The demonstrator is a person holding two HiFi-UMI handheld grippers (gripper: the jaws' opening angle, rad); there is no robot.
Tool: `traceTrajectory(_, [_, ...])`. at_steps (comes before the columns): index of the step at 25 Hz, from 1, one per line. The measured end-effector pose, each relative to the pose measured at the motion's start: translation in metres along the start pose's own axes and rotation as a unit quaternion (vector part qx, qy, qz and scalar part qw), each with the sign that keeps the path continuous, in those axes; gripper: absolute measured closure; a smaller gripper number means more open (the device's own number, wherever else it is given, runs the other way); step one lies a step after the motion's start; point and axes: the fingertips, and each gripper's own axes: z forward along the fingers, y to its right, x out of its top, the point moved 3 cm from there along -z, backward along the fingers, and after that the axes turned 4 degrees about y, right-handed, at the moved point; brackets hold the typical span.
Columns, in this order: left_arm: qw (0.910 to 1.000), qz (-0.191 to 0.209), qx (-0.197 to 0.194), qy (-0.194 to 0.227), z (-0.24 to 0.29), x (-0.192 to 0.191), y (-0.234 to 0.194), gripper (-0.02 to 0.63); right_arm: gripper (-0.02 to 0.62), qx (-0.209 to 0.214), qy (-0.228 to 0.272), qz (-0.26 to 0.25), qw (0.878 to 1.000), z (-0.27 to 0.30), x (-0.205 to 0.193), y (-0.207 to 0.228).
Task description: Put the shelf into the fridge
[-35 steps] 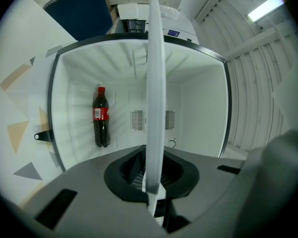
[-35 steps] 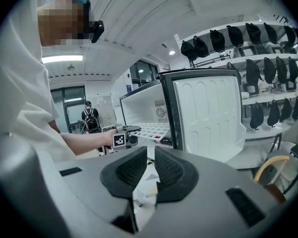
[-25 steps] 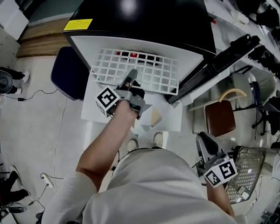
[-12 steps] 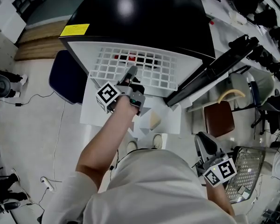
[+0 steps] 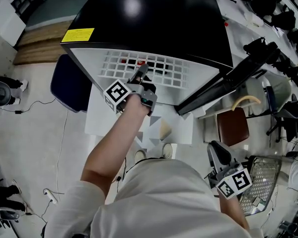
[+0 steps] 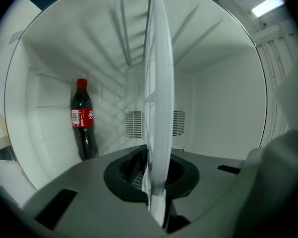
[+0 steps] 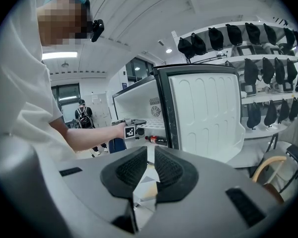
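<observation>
Head view: the left hand-held gripper pinched the front edge of the white wire shelf, which sat partly inside the open fridge. A cola bottle lay inside. The right hand-held gripper hung low at the person's side, its jaws slightly apart, nothing between them.
</observation>
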Motion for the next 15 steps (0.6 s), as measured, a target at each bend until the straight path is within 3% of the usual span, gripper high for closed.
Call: traceTrajectory(15, [0.9999, 0.011, -0.008, -0.006, 0.024, 0.007, -0.005, 0.566, 0.540, -0.022, 0.010, 0.000, 1.000, -0.001, 0.000, 0.001])
